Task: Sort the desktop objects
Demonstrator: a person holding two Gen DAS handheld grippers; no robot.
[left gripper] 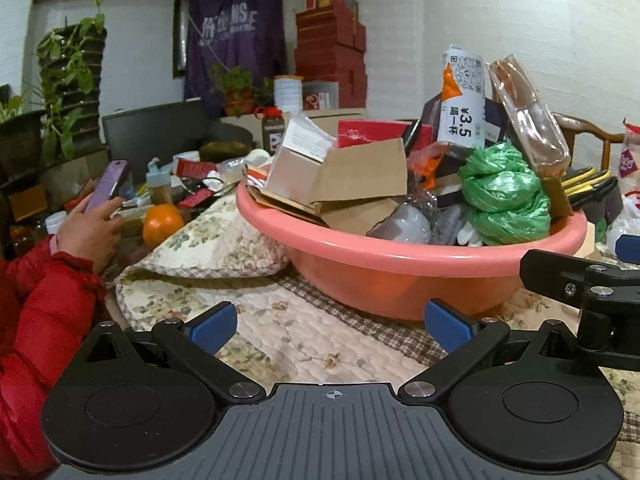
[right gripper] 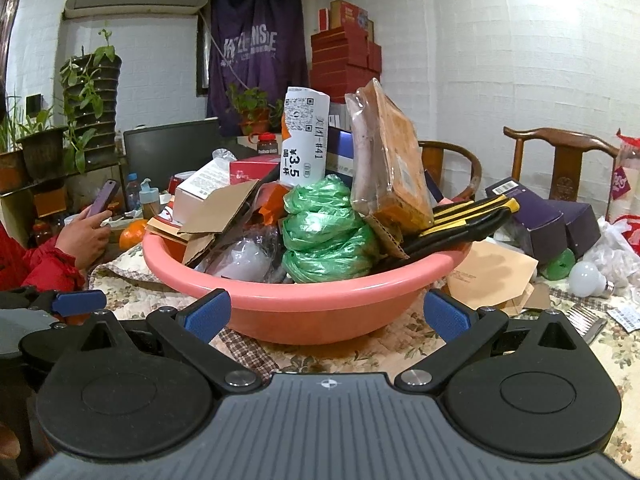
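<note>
Left wrist view: left tongs [left gripper: 330, 326] spread wide, empty, low over the quilted counter [left gripper: 280, 320]. Pink basin [left gripper: 400, 268] sits just ahead, heaped with cardboard boxes [left gripper: 352, 176], a green plastic bag [left gripper: 504, 196] and a paper cup [left gripper: 464, 96]. Orange [left gripper: 162, 224] left of the basin; a hand [left gripper: 90, 232] in a red sleeve holds a phone [left gripper: 108, 184].

Right wrist view: right tongs [right gripper: 327, 316] also spread, empty, fingertips either side of the basin's near wall, contact unclear. Light bulb [right gripper: 586, 278] and purple boxes [right gripper: 548, 224] lie on the counter to the right.

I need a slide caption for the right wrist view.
Open right gripper faces a pink basin heaped with clutter.
</note>
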